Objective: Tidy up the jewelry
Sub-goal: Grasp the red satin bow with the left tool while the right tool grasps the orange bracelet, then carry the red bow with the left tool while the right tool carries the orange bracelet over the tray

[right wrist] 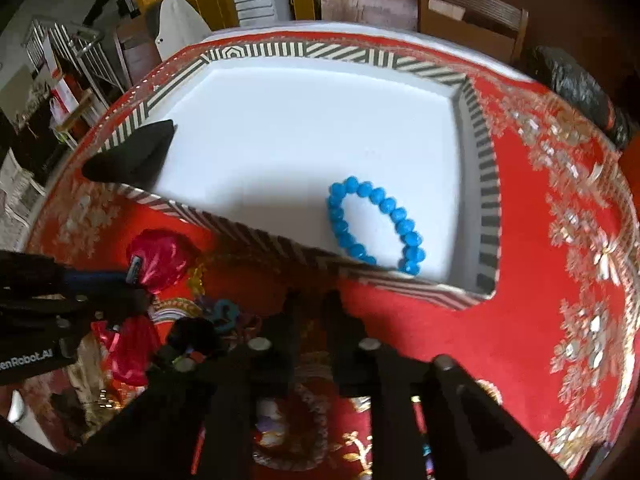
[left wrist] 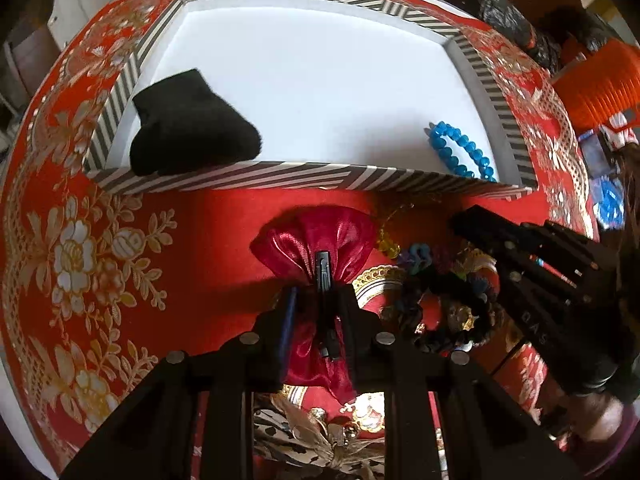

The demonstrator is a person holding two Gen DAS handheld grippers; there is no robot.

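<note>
Bracelet (right wrist: 376,224) and pouch (left wrist: 192,124) in the tray (left wrist: 256,178) — satin bag (left wrist: 320,240) before it.

red satin pouch (left wrist: 316,240), blue bead bracelet (right wrist: 376,226), black pouch (left wrist: 192,128), black-and-white striped tray (left wrist: 280,178).
</note>
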